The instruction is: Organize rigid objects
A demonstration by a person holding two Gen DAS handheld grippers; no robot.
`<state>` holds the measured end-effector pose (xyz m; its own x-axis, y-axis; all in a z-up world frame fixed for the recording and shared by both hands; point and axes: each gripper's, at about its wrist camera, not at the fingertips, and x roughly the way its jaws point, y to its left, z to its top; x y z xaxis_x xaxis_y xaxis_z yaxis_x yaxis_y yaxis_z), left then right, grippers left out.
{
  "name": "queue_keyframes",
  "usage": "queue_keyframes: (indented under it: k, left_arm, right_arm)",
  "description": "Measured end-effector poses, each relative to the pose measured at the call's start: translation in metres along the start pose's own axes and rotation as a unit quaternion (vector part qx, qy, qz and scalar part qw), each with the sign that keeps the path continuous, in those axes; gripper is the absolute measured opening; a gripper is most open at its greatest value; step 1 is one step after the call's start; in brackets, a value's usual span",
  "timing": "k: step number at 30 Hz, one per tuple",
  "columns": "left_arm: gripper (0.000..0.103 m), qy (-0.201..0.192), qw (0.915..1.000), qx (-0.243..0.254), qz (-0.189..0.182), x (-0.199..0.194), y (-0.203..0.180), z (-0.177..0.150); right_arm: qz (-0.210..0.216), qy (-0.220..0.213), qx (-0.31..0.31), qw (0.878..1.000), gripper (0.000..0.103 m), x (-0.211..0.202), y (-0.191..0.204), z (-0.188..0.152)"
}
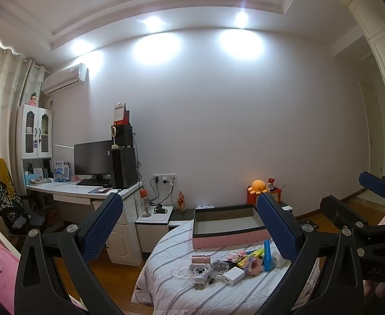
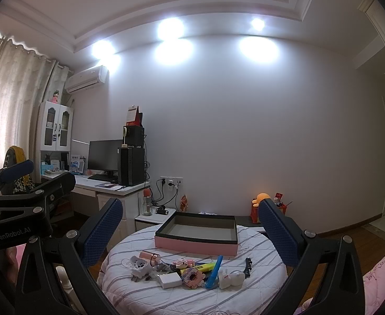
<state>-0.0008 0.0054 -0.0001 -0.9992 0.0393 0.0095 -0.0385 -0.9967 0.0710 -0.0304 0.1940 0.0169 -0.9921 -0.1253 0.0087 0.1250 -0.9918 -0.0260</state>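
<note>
Now I am holding both grippers' fingers [image 2: 279,233] released and empty, facing the pink box [image 2: 196,246], ready for the clutter [image 2: 189,270] just before it.

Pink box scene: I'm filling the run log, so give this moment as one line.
phase: start | left gripper: open, empty | right gripper: open, empty | pink box: empty | small items: piled on bed before box

Left hand-held gripper [image 1: 189,225] level, jaws wide; right hand-held gripper [image 2: 189,229] same

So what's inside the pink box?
The pink box shows only bare grey lining and floor; nothing visible inside. Its near wall hides the front strip of the floor.
</note>
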Motion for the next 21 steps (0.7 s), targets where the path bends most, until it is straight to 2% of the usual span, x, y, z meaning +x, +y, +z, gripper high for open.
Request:
queue_keyframes:
  k: [8,14,21]
  left_arm:
    - [0.103,-0.007,1.0000,-0.001,0.003,-0.001,0.001,-0.002]
    - [0.103,-0.052,0.9986,-0.010,0.008,-0.014,0.005,-0.001]
    - [0.103,-0.054,0.9985,-0.005,0.005,-0.012,0.002,-0.003]
  right_arm:
    - [0.001,0.000,0.000,1.000,0.103,-0.001,-0.001,-0.001]
    - [-0.003,-0.014,0.001,1.000,0.103,-0.005,0.003,0.001]
    - [-0.007,-0.028,-0.001,1.000,0.103,-0.008,0.001,0.001]
